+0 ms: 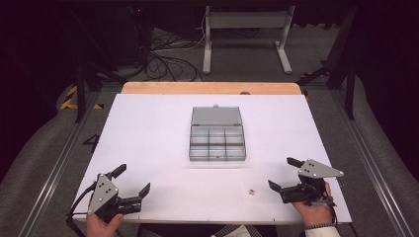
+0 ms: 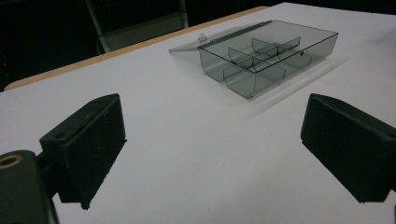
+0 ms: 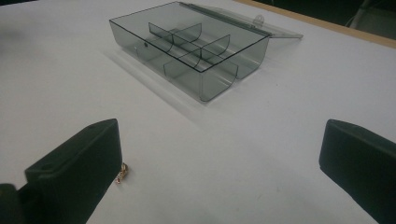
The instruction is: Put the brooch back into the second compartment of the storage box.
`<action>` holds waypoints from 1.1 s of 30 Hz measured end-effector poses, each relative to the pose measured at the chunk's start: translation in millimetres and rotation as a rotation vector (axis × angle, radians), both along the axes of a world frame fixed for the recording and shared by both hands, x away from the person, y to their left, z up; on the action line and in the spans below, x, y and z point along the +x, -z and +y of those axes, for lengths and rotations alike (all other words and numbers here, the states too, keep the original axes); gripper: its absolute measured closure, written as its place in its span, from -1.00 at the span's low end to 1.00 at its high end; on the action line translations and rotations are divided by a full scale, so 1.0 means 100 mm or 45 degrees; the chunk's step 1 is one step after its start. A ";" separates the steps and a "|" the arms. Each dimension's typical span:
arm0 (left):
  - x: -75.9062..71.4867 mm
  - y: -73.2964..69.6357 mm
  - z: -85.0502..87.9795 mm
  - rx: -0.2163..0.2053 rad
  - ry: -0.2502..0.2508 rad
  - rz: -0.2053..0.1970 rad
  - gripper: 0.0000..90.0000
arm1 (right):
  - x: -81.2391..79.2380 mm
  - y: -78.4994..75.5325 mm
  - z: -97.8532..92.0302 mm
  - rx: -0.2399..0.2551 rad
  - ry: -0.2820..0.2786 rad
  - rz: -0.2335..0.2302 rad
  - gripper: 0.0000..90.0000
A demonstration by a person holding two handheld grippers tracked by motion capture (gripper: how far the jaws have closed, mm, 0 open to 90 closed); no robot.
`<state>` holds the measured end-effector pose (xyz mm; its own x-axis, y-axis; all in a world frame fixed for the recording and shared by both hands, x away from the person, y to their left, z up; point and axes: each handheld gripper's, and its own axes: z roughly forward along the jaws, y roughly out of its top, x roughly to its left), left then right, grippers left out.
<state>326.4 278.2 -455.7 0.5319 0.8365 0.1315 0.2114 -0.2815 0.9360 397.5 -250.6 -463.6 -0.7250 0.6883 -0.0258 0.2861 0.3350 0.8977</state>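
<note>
Both grippers' jaws stand wide apart, holding nothing. The left gripper hovers at the table's near left corner, the right gripper near the near right corner. A tiny gold trinket lies just beside the right gripper. A clear divided box, lid open, sits mid-table.

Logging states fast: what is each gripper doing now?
Left gripper: open, holding nothing.
Right gripper: open, holding nothing.
</note>
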 end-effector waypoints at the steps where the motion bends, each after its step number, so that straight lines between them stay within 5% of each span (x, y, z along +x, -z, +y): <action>1: 0.00 0.00 0.00 0.010 -0.005 -0.001 -0.84 | 0.00 0.01 0.01 -0.003 -0.013 0.005 -1.00; 14: 0.02 0.02 -0.01 0.064 -0.007 0.016 -0.80 | 0.00 0.00 0.03 -0.009 -0.041 0.009 -1.00; 25: 0.02 0.00 0.00 0.018 0.002 0.035 -0.82 | 0.00 -0.02 0.04 -0.019 -0.050 0.025 -0.99; 33: 0.02 0.01 -0.02 0.070 -0.010 0.021 -0.82 | 0.00 -0.07 0.08 -0.042 -0.071 0.025 -0.99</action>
